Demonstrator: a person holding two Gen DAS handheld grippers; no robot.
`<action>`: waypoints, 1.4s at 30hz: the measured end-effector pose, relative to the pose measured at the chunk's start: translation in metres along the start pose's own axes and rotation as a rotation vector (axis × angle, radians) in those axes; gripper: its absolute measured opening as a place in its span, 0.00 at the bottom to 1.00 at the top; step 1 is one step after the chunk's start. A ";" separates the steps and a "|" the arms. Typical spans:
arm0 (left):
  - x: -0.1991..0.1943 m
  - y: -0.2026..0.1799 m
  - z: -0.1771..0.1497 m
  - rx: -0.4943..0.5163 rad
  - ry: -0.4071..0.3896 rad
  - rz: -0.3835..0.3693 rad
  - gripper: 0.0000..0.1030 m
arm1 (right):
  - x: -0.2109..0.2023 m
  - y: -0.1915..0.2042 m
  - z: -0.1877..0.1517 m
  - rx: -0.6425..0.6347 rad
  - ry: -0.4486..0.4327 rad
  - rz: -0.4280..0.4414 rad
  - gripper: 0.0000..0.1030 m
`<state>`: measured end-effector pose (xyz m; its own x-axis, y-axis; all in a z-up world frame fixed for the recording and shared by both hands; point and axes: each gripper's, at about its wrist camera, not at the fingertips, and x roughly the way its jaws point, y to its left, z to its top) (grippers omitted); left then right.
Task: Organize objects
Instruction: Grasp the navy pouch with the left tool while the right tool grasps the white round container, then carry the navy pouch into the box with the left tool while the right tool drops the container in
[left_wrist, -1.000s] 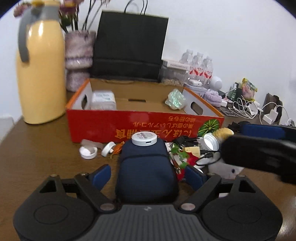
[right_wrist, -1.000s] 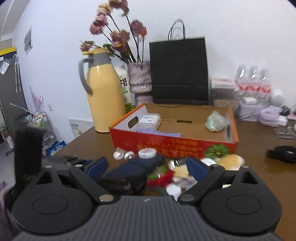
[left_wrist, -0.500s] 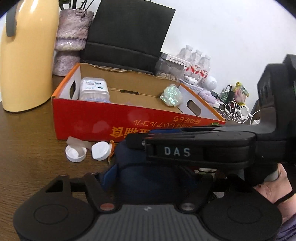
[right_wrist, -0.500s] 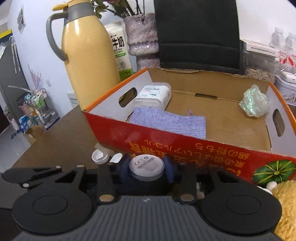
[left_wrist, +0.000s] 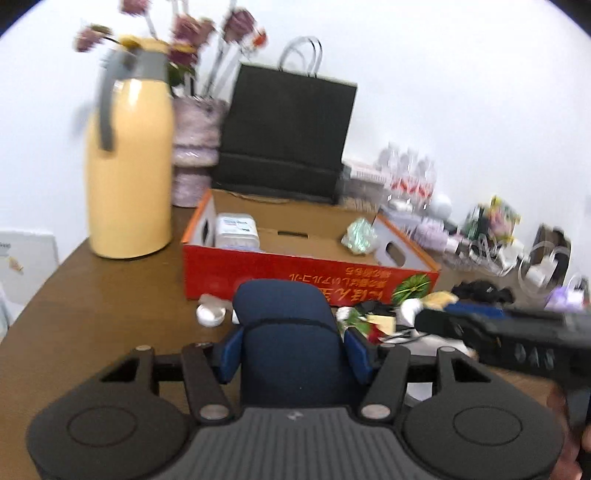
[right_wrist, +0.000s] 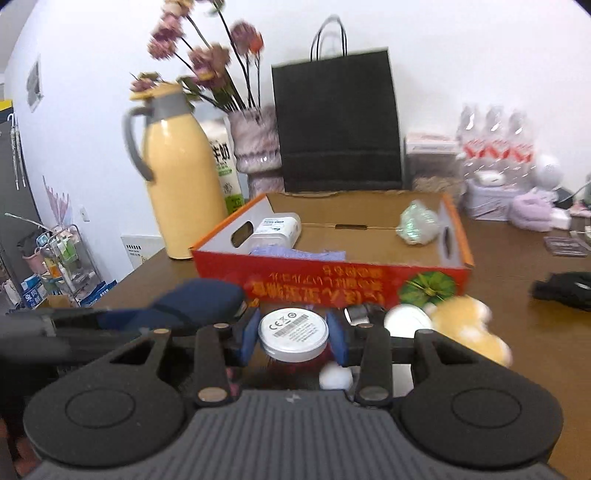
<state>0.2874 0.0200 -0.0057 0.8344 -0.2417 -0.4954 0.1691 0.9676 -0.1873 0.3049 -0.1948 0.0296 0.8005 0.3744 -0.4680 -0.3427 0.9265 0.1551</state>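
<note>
Navy case (left_wrist: 288, 343): clamped between the blue pads of the left gripper (left_wrist: 291, 349), whose jaws have just been closing onto it; its long axis is seen running away from the camera toward 12 o'clock, the rounded far end pointing at the box.
Round white disc (right_wrist: 293, 334): gripped flat between the pads of the right gripper (right_wrist: 293, 338), printed face turned up; no long axis is shown.
Relation of the two: in the right wrist view the case is seen at 9 o'clock of the disc, just beside it.
Red cardboard box (right_wrist: 369, 288): set at 12 o'clock of both grippers, open-topped; a white container (right_wrist: 275, 229) and a shiny crumpled ball (right_wrist: 417, 223) are held inside.
Loose items: white caps (left_wrist: 209, 314) and a yellow plush piece (right_wrist: 469, 332) are scattered before the box.
Surface: a brown wooden table (left_wrist: 92, 295).
Room: a yellow jug (left_wrist: 129, 166), a vase of dried flowers (right_wrist: 255, 144) and a black paper bag (right_wrist: 338, 122) are ranged against a white wall.
</note>
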 end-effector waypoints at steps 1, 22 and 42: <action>-0.013 -0.001 -0.004 -0.012 -0.009 -0.002 0.55 | -0.013 0.002 -0.007 -0.004 0.002 -0.001 0.39; -0.108 -0.044 -0.080 0.034 0.079 0.021 0.56 | -0.118 0.020 -0.088 -0.002 0.063 -0.036 0.39; -0.009 -0.034 0.043 0.142 0.007 -0.008 0.56 | -0.033 -0.028 0.011 -0.033 -0.019 -0.025 0.39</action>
<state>0.2967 -0.0072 0.0414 0.8289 -0.2496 -0.5006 0.2488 0.9660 -0.0696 0.2935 -0.2326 0.0497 0.8178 0.3522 -0.4551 -0.3385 0.9340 0.1145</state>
